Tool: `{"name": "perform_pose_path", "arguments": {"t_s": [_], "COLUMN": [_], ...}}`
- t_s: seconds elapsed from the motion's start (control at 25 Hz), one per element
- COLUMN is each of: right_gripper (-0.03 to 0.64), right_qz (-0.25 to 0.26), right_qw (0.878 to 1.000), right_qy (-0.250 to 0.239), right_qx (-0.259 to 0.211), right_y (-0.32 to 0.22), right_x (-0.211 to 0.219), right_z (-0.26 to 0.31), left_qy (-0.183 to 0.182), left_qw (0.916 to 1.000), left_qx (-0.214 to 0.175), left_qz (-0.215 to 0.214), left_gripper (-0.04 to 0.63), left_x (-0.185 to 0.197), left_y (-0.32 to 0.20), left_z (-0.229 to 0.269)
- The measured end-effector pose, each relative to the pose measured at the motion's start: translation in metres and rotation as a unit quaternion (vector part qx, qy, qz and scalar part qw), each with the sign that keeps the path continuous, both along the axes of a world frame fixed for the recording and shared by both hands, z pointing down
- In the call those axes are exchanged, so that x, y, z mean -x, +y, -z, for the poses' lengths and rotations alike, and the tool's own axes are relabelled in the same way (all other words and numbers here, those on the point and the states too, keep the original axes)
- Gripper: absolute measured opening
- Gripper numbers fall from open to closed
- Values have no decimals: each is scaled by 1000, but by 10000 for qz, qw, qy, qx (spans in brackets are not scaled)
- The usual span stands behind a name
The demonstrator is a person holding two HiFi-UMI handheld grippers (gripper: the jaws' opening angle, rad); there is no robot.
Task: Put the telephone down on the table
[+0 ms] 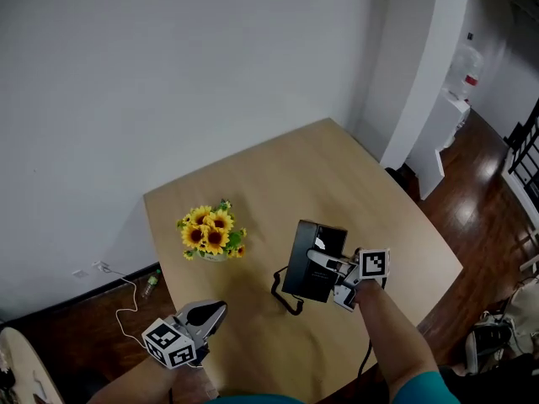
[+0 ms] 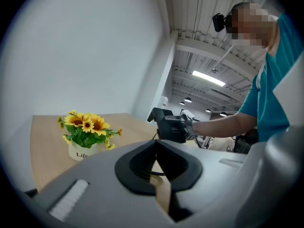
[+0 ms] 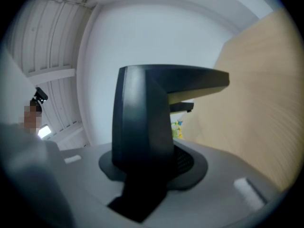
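My right gripper [image 1: 320, 260] is shut on a black telephone [image 1: 313, 259], which it holds tilted over the right middle of the wooden table [image 1: 278, 175]. I cannot tell whether the telephone touches the table. Its black cord [image 1: 286, 299] loops down at its near left corner. In the right gripper view the telephone [image 3: 142, 118] stands dark between the jaws and fills the centre. The left gripper [image 1: 210, 312] hovers at the table's near left edge, its fingers together with nothing in them. In the left gripper view the telephone [image 2: 167, 125] shows beyond the left gripper [image 2: 155, 144].
A white pot of sunflowers [image 1: 212, 236] stands on the table's left part, between the two grippers and further back. White wall runs behind the table. On the dark floor at left lie a white cable [image 1: 126, 297] and a small bottle [image 1: 151, 284]. A white column [image 1: 421, 66] stands at right.
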State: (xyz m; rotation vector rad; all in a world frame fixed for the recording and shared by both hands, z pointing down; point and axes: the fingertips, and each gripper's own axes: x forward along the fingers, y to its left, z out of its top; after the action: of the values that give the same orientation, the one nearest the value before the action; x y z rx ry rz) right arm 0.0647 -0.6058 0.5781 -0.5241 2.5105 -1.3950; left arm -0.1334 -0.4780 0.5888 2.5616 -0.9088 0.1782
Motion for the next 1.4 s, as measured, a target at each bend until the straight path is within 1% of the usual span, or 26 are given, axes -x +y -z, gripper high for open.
{"name": "perform_pose_path", "arguments": {"t_s": [0.12, 0.24, 0.36, 0.56, 0.72, 0.84, 1.04, 1.16, 1.28, 1.32, 1.4], "right_gripper": [163, 163, 163, 163, 163, 163, 163, 163, 160, 161, 162], "right_qz": [-109, -82, 22, 63, 38, 22, 129, 85, 267, 271, 208], "right_qw": [9998, 9995, 9993, 9978, 9966, 9942, 9929, 9905, 9948, 9950, 9937], "right_qy": [86, 119, 156, 262, 365, 586, 712, 934, 516, 493, 607], "right_qx": [167, 267, 334, 598, 743, 900, 948, 1007, 834, 830, 917], "right_y": [-31, -58, -79, -105, -115, -119, -122, -123, -125, -125, -125], "right_x": [-4, -5, -1, 2, -1, -5, -7, -15, -8, -8, -11], "right_z": [-19, -32, -47, -78, -100, -116, -129, -141, -133, -133, -139], "left_qy": [40, 99, 225, 226, 311, 382, 434, 451, 454, 452, 452], "left_qw": [9999, 9997, 9997, 9994, 9991, 9989, 9985, 9984, 9982, 9982, 9981], "left_qx": [-34, -127, -25, 77, 149, 189, 255, 281, 335, 355, 384], "left_qz": [-99, -163, -125, -255, -256, -220, -199, -211, -195, -184, -176], "left_gripper": [3, 3, 3, 3, 3, 3, 3, 3, 3, 3, 3], "left_x": [-7, -15, -18, -22, -21, -19, -19, -19, -18, -18, -17], "left_y": [-8, -19, -26, -26, -26, -27, -26, -24, -22, -22, -21], "left_z": [-6, -9, -15, -28, -32, -34, -38, -41, -44, -45, -47]}}
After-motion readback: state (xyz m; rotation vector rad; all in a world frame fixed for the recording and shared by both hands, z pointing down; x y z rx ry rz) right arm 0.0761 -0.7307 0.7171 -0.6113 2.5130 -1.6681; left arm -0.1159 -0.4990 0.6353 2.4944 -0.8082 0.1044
